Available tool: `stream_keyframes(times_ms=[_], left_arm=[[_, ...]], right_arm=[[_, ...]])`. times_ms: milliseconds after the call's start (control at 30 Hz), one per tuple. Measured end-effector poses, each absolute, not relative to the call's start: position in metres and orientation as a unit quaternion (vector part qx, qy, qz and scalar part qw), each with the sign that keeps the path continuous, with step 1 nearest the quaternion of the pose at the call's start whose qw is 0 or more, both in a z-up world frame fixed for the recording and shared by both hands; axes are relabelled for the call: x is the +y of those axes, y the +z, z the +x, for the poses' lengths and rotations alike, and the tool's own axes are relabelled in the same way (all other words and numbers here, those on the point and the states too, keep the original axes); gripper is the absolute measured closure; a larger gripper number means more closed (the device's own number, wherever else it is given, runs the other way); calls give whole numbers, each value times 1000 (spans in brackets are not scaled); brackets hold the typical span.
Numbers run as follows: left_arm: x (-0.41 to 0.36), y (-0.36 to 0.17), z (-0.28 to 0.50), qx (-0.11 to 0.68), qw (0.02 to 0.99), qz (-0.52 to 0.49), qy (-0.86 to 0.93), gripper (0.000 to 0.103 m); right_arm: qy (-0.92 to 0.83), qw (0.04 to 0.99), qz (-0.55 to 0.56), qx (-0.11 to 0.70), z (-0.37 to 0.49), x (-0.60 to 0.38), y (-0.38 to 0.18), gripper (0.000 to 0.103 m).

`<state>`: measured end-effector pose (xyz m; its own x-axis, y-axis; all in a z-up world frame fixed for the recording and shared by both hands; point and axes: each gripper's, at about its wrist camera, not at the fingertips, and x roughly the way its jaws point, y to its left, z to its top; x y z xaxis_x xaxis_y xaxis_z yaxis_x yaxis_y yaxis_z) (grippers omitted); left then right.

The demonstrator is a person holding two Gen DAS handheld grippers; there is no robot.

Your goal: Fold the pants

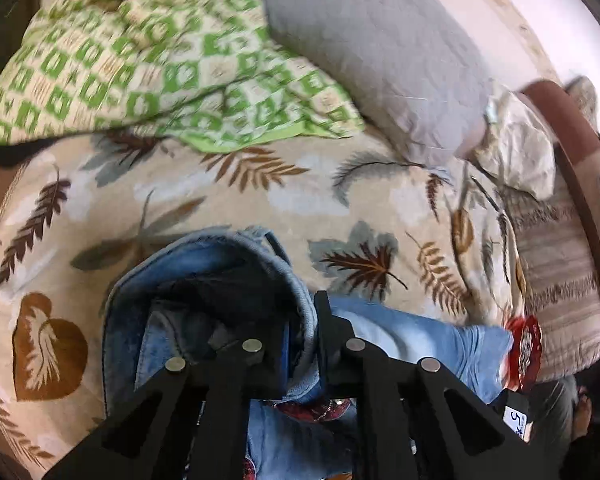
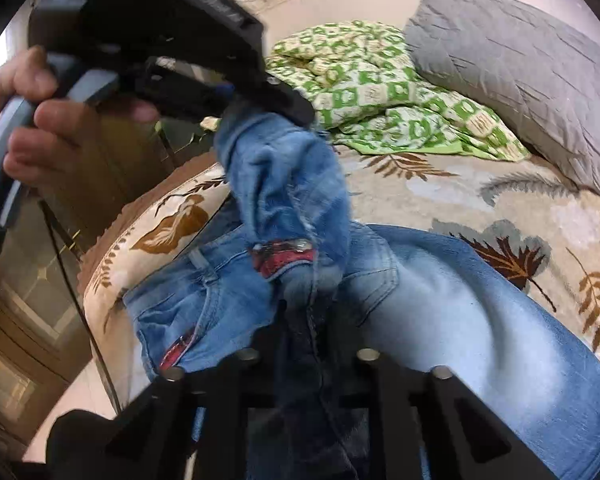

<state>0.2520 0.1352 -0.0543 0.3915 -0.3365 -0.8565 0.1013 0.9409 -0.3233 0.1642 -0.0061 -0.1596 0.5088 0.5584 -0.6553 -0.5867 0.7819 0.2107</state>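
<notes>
Leaf-print bedspread (image 1: 228, 204) below; jeans (image 2: 460, 320) pinched between both grippers' fingers (image 1: 328, 328).

Soft, even daylight is filling both views, and the pale wall behind the grey pillow (image 1: 376, 64) is washing out to near white. Motion blur is smearing the green checked blanket (image 1: 140, 60) in the left wrist view, while in the right wrist view the left gripper (image 2: 296, 114) and the hand (image 2: 36, 120) holding it are looking soft and streaked. The fisheye lens is bending the bed (image 2: 440, 192) into curves, and black corners are framing each picture.
</notes>
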Motion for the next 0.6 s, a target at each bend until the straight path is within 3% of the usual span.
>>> stream_keyframes(times_ms=[267, 400, 600], left_arm=[[183, -25, 163, 471, 843, -180, -186, 94], [231, -65, 117, 477, 828, -244, -164, 94], [272, -155, 98, 529, 790, -295, -99, 94]], right_arm=[[339, 890, -139, 272, 93, 4, -132, 93], [343, 880, -200, 259, 54, 32, -152, 93], [324, 859, -241, 316, 54, 66, -208, 93]])
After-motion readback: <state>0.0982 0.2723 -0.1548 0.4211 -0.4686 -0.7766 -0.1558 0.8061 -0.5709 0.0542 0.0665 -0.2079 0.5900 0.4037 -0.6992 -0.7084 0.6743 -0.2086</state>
